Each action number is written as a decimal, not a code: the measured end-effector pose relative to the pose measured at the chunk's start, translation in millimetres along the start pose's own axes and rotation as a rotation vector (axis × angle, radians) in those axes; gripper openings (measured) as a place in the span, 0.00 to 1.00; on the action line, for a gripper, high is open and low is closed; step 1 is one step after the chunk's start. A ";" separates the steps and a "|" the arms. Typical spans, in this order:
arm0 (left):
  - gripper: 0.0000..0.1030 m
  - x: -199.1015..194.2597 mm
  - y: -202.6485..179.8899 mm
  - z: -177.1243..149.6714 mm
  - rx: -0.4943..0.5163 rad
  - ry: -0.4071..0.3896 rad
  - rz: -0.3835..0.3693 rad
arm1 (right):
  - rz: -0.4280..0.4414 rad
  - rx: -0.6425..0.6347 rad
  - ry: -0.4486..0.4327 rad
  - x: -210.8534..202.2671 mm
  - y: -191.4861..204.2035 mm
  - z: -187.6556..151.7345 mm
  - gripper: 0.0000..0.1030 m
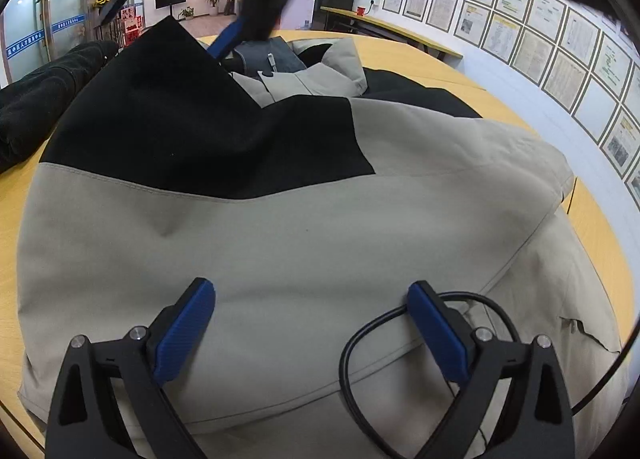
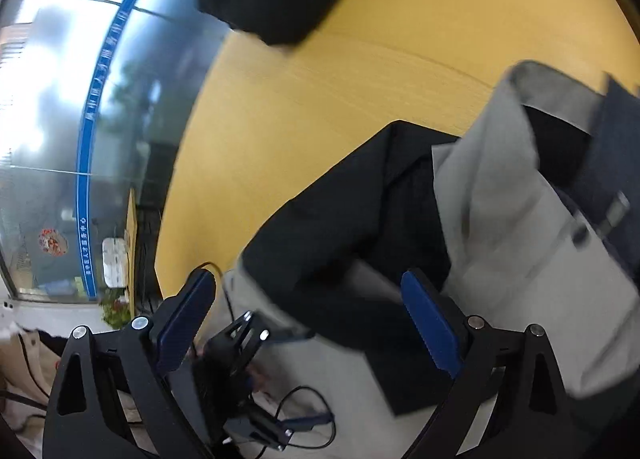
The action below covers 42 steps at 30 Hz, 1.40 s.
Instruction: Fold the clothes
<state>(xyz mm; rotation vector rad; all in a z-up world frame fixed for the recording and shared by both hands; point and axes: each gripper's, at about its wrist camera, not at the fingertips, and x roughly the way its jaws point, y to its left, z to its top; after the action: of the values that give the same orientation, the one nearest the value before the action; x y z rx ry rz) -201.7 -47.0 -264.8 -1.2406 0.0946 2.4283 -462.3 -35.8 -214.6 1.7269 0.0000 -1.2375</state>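
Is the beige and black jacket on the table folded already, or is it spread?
Partly folded: the jacket has one layer lying over its body.

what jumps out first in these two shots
The beige and black jacket fills the left wrist view, spread over the yellow table, with the open left gripper low above its beige part. In the right wrist view the open right gripper hangs over the jacket's black fold. A dark garment lies at the table's far left edge.
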 end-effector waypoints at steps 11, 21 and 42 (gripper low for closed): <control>0.99 -0.8 6.1 -0.4 -0.007 -0.001 -0.031 | 0.270 -0.007 0.181 80.8 11.8 60.9 0.88; 0.99 -9.5 13.2 -0.5 -0.023 -0.033 -0.005 | 0.102 -0.245 -0.132 28.2 55.9 68.4 0.84; 1.00 8.3 45.8 12.4 0.023 0.008 0.070 | -0.212 -0.297 -0.551 -2.9 55.5 -103.8 0.94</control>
<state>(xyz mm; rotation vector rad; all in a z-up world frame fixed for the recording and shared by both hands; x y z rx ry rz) -233.2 -83.2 -269.6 -1.2572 0.1706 2.4748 -361.2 8.2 -173.3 1.1139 0.0399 -1.7427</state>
